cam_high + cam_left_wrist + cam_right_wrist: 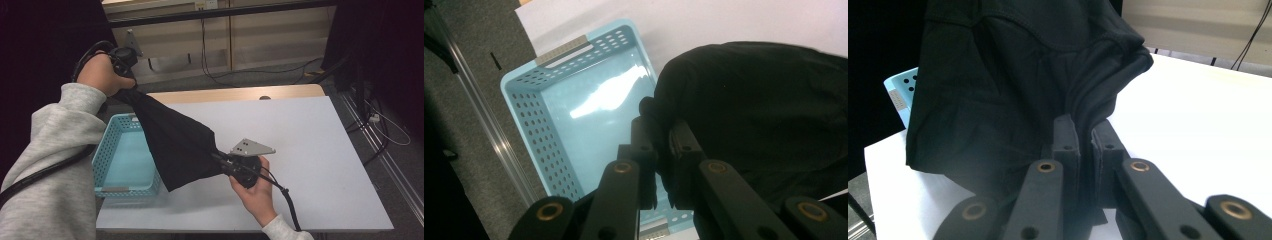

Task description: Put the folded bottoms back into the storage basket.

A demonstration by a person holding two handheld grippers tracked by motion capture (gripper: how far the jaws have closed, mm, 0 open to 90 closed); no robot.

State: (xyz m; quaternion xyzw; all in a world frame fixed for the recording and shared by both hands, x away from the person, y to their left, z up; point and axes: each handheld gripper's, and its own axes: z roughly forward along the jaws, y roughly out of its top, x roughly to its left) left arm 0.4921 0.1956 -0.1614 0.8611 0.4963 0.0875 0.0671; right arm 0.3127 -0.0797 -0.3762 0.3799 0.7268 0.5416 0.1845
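A black cloth (175, 142) hangs stretched in the air between my two grippers, above the table's left half. My left gripper (131, 90) is raised at the upper left and is shut on the cloth's top corner. My right gripper (216, 156) is lower, near the table's middle, and is shut on the cloth's other end. In the left gripper view the jaws pinch a fold of the cloth (754, 115) above the light blue basket (549, 140). In the right gripper view the cloth (1013, 85) bunches between the closed jaws.
A light blue perforated basket (107, 150) stands at the table's left edge, with nothing in it, partly under the cloth. The white table top (310, 150) stretches to the right. Cables lie on the floor beyond the table and at the right.
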